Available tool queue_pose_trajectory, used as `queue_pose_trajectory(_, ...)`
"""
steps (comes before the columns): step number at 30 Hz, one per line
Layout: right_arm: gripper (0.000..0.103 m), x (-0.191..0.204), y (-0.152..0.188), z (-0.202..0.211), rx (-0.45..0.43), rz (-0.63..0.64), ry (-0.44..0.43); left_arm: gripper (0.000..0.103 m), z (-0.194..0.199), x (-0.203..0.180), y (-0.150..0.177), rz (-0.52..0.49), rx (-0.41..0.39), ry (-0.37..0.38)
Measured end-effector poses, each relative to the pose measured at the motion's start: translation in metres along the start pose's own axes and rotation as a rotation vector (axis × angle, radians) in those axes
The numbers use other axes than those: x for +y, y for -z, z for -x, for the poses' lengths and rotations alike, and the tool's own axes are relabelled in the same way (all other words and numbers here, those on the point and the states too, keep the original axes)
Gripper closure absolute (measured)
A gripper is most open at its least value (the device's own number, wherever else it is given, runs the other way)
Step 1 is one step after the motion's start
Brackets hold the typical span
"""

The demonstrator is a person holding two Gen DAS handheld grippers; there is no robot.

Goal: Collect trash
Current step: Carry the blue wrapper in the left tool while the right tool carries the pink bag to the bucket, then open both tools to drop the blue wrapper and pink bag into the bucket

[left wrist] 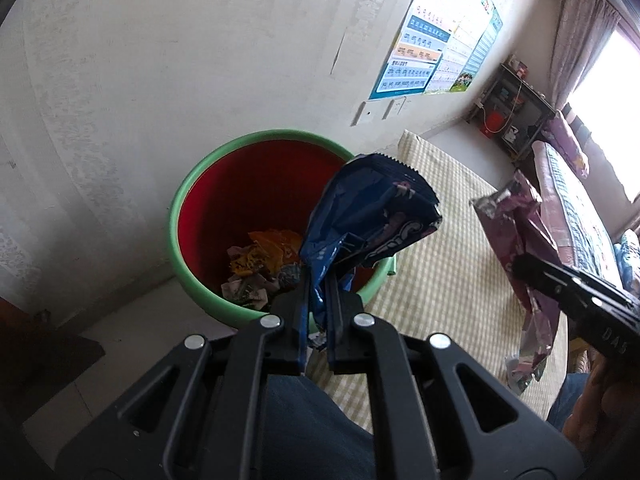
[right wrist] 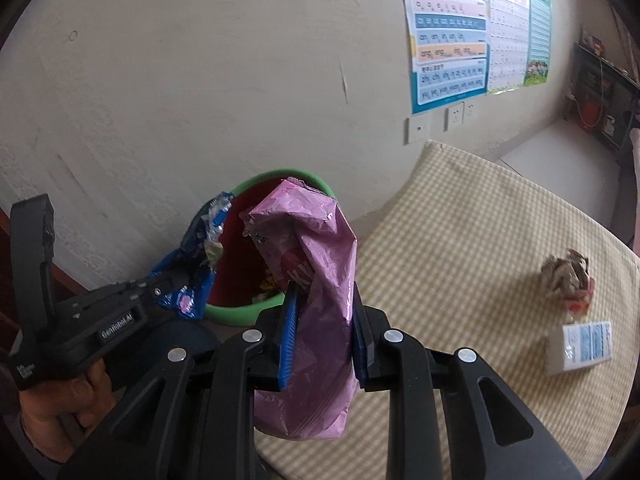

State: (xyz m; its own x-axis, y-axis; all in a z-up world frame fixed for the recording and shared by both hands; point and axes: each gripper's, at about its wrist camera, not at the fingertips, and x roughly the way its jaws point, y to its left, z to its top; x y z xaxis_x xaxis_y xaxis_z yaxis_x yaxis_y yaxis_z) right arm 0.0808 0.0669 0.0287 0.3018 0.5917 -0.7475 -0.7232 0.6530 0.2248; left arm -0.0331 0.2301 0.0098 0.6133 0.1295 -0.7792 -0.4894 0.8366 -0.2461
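Left tool (left wrist: 318,280) clamped on blue snack wrapper (left wrist: 360,216), held above near rim of green bin (left wrist: 182,196); crumpled trash (left wrist: 260,268) lies at bin's bottom. Right tool (right wrist: 322,296) pinching pink wrapper (right wrist: 316,264) upright, over checked worktop (right wrist: 460,240) beside bin. Farther right on worktop: crumpled paper wad (right wrist: 566,276), small white packet (right wrist: 580,346) just beside it.

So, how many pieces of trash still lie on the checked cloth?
2: a crumpled wrapper near the right edge of the checked cloth, and a small white packet just in front of it. More may be out of view.
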Motion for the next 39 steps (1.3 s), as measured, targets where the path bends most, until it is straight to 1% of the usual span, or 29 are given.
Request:
queue_pose_trajectory(8,0.08,0.018,-0.028,-0.022,0.006,0.031,-0.032,0.097,-0.008,0.016,-0.007,0.065,-0.016,-0.017)
queue_pose_trajectory(15,0.08,0.035,-0.049,-0.058,0.031,0.031,-0.072,0.097,-0.019,0.047,-0.016,0.133,-0.018,-0.034)
queue_pose_trajectory(21,0.079,0.058,-0.059,-0.088,0.065,0.068,-0.097,0.097,-0.027,0.069,-0.023,0.192,-0.018,-0.036)
queue_pose_trajectory(28,0.076,0.068,-0.067,-0.107,0.079,0.061,-0.102,0.096,-0.028,0.078,-0.027,0.206,-0.018,-0.013)
queue_pose_trajectory(29,0.07,0.066,-0.068,-0.109,0.081,0.054,-0.104,0.095,-0.028,0.079,-0.028,0.206,-0.021,-0.004)
queue_pose_trajectory(30,0.063,0.065,-0.069,-0.11,0.082,0.047,-0.103,0.087,-0.027,0.079,-0.028,0.208,-0.026,-0.002)
queue_pose_trajectory(31,0.047,0.064,-0.07,-0.11,0.079,0.039,-0.105,0.069,-0.027,0.08,-0.028,0.211,-0.031,-0.002)
queue_pose_trajectory(32,0.032,0.062,-0.071,-0.109,0.073,0.033,-0.102,0.059,-0.026,0.082,-0.029,0.215,-0.039,0.0)
queue_pose_trajectory(33,0.028,0.06,-0.071,-0.106,0.063,0.026,-0.095,0.043,-0.024,0.083,-0.028,0.222,-0.05,0.001)
queue_pose_trajectory(34,0.025,0.059,-0.072,-0.104,0.054,0.022,-0.092,0.038,-0.023,0.084,-0.028,0.227,-0.061,0.002)
queue_pose_trajectory(35,0.021,0.057,-0.073,-0.101,0.045,0.017,-0.088,0.037,-0.022,0.084,-0.028,0.228,-0.065,0.003)
queue_pose_trajectory(36,0.019,0.055,-0.073,-0.099,0.04,0.012,-0.084,0.034,-0.021,0.083,-0.026,0.228,-0.064,0.006)
queue_pose_trajectory(37,0.016,0.052,-0.074,-0.098,0.037,0.007,-0.08,0.028,-0.021,0.082,-0.026,0.229,-0.064,0.006)
queue_pose_trajectory(39,0.013,0.046,-0.075,-0.092,0.028,-0.001,-0.069,0.019,-0.018,0.08,-0.024,0.231,-0.072,0.007)
